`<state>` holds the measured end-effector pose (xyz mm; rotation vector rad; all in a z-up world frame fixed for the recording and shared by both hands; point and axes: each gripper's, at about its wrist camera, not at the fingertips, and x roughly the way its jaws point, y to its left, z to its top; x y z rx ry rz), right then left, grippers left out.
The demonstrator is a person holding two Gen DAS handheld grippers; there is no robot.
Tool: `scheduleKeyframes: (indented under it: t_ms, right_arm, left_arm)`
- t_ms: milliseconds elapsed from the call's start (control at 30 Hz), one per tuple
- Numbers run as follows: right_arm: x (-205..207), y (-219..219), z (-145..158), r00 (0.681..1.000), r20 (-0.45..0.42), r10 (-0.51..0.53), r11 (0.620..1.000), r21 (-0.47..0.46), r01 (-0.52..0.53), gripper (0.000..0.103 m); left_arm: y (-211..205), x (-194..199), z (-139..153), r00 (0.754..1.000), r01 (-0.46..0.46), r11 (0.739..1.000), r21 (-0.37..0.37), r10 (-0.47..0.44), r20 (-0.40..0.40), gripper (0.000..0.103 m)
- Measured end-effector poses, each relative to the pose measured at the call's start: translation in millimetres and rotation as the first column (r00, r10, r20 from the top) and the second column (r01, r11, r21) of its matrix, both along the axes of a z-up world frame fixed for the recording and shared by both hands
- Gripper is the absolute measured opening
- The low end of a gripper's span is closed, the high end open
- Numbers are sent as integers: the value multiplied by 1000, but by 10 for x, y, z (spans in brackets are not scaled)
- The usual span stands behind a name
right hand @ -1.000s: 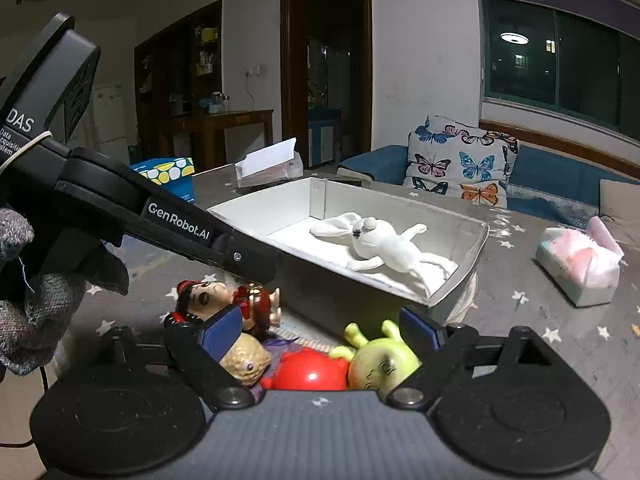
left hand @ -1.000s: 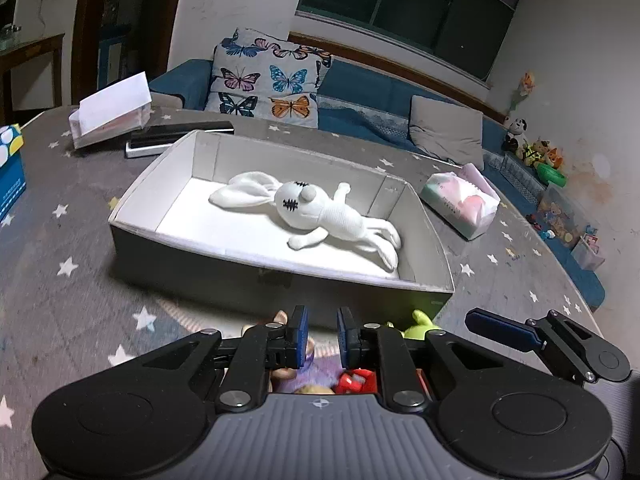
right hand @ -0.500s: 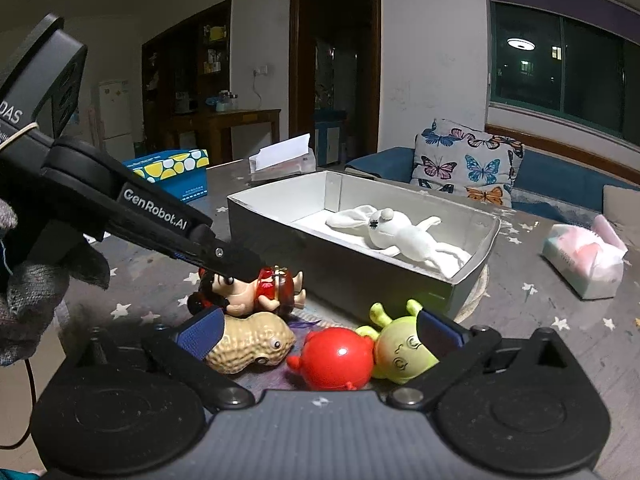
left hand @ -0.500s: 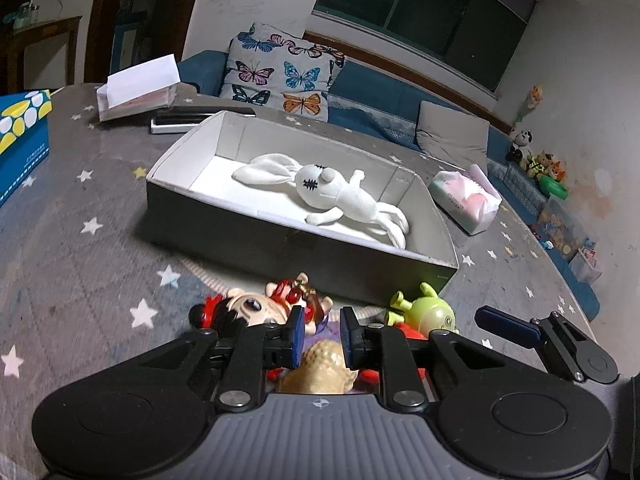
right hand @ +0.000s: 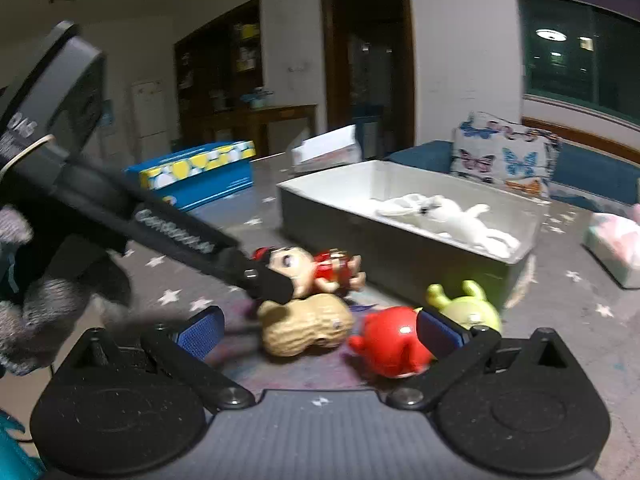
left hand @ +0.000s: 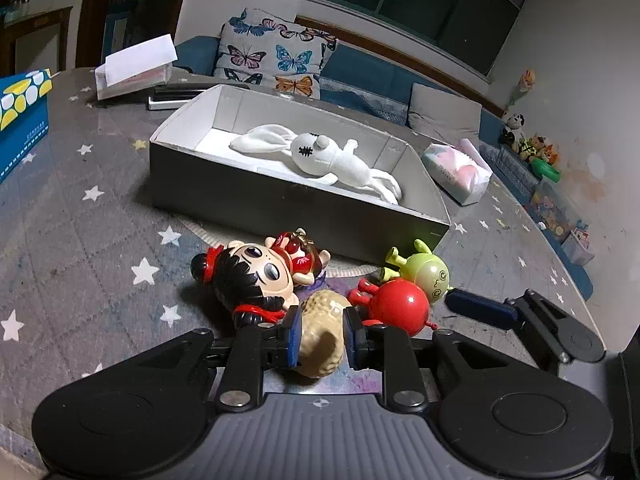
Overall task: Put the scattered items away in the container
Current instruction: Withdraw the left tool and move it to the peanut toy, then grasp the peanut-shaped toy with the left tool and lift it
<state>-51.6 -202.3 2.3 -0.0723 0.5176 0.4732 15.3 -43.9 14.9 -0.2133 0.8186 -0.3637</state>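
Two grippers observed. The left gripper (left hand: 320, 334) stands narrow, pads flanking the peanut toy (left hand: 322, 330); contact cannot be confirmed. The right gripper (right hand: 320, 330) stands wide, the red ball toy (right hand: 390, 346) against its right finger.

The plush rabbit (left hand: 332, 156) lies in the box (left hand: 280, 200). Before it lie the doll (left hand: 256, 276), peanut toy (left hand: 320, 332) and two round toys.

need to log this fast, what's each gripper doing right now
Left gripper: fingers on either side of the peanut toy; whether they grip it cannot be told.
Right gripper: open, holding nothing.
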Motion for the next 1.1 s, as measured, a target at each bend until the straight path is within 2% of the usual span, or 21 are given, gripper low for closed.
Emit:
scheduleKeyframes:
  t_ms: [267,733,1100]
  right_arm:
    - [51,209,-122,996,-41,75,997,-18,-76,103]
    - [290,412,-264,989,-75,125,985,-111,-133,103]
    - [392,456,-298,986,-67,152,971,-178,-162,103]
  left_arm:
    - [58,46,-61,1000,-3,1000,-24,2,-26,27]
    - [42,107,-113,998,19,999,-44,-22,-58,31]
    - [20,172,-134,994,40,996,-79,-48,-96,32]
